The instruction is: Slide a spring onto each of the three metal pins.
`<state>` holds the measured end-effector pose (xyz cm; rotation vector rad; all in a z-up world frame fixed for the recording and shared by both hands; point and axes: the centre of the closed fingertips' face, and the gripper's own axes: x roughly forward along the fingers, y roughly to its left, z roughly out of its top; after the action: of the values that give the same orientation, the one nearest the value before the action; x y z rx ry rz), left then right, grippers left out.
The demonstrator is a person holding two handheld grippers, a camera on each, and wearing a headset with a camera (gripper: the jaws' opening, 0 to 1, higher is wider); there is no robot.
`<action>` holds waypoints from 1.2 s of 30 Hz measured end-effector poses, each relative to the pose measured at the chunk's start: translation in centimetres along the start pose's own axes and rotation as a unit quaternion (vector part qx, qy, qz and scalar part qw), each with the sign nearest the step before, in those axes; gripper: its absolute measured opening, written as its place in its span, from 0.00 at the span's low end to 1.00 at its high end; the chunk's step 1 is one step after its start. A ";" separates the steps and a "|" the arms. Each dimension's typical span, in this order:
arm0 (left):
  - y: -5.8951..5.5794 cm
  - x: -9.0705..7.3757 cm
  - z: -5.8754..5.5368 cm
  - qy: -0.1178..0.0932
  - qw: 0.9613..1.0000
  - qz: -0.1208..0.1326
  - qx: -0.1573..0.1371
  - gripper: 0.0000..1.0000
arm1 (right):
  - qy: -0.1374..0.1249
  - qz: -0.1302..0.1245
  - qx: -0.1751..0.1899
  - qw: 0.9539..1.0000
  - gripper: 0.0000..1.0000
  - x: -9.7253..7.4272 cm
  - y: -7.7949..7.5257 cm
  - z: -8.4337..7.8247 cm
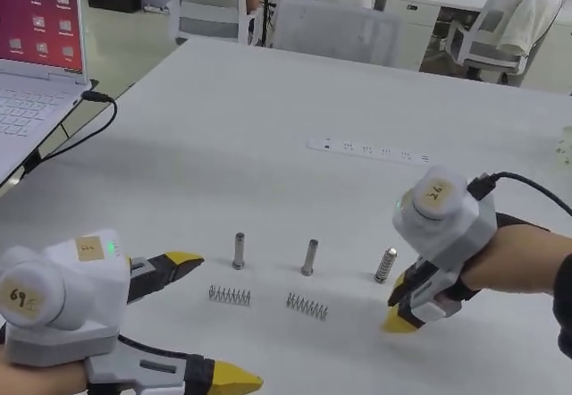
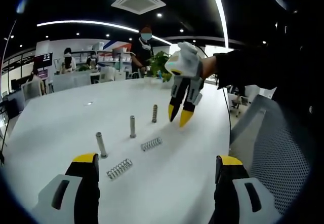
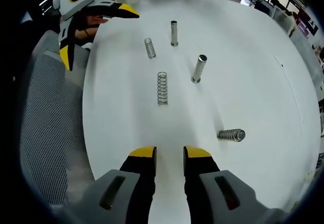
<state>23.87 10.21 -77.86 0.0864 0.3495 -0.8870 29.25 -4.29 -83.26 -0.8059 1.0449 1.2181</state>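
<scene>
1 of the 3 pins is dressed: the right pin (image 1: 386, 264) carries a spring down its shaft, while the middle pin (image 1: 309, 257) and the left pin (image 1: 239, 250) stand bare and upright on the white table (image 1: 268, 109). The 2 loose springs lie flat just in front of them, the left spring (image 1: 230, 296) near the left pin and the middle spring (image 1: 307, 306) near the middle pin, neither touching a pin. The left gripper (image 1: 213, 319) hovers near the left spring with its jaws spread wide and empty. The right gripper (image 1: 399, 310) sits just beside the right pin, its jaws drawn to a narrow gap with nothing between them. The main risk, as I judge it, is the pick: a thin coil lying flat on a smooth top is likely to roll or skate away if 1 jaw touches first, and a hard squeeze could flick it out or kink it. The pins look free-standing, so a spring brought down off-axis, or a jaw brushing a shaft, could topple 1, and the right gripper is close enough to the finished pin to knock it. A spring gripped mid-length could also snag its end coil on the pin's top rim instead of sliding on
</scene>
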 end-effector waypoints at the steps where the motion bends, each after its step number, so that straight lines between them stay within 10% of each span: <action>1: 0.0 0.0 0.0 0.000 1.000 0.000 0.000 0.93 | -0.002 0.001 -0.003 1.000 0.19 0.1 0.2 0.3; 17: -0.2 -0.3 0.0 -0.002 1.000 0.000 0.001 0.91 | -0.018 0.009 -0.044 0.999 0.18 2.3 1.3 4.9; 36: 0.1 0.0 -0.3 -0.002 1.000 -0.003 -0.006 0.88 | -0.001 0.015 -0.056 0.998 0.14 4.5 0.7 5.4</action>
<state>23.81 10.34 -78.18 0.0721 0.3505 -0.8901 29.71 2.39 -85.64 -0.8770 0.9975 1.3118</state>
